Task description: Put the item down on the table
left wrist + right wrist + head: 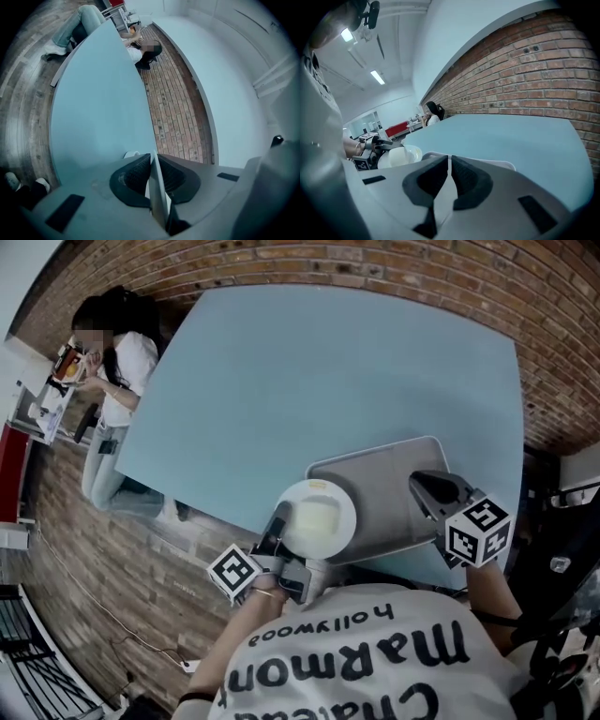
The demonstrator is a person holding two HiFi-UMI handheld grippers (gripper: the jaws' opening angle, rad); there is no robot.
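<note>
A white plate (319, 518) hangs over the front left corner of a grey tray (394, 479), at the near edge of the pale blue table (309, 381). My left gripper (284, 517) is shut on the plate's rim; in the left gripper view (153, 173) that rim (157, 192) shows edge-on between the jaws. My right gripper (424, 486) is shut on the tray's near right edge. In the right gripper view (450, 173) the tray (504, 164) runs out ahead, with the plate (401, 157) at its left. I cannot tell whether the tray rests on the table.
A person (117, 362) sits at the table's far left corner. A brick floor (141, 549) surrounds the table. The tabletop (93, 108) beyond the tray is bare. Dark equipment (562, 549) stands at the right.
</note>
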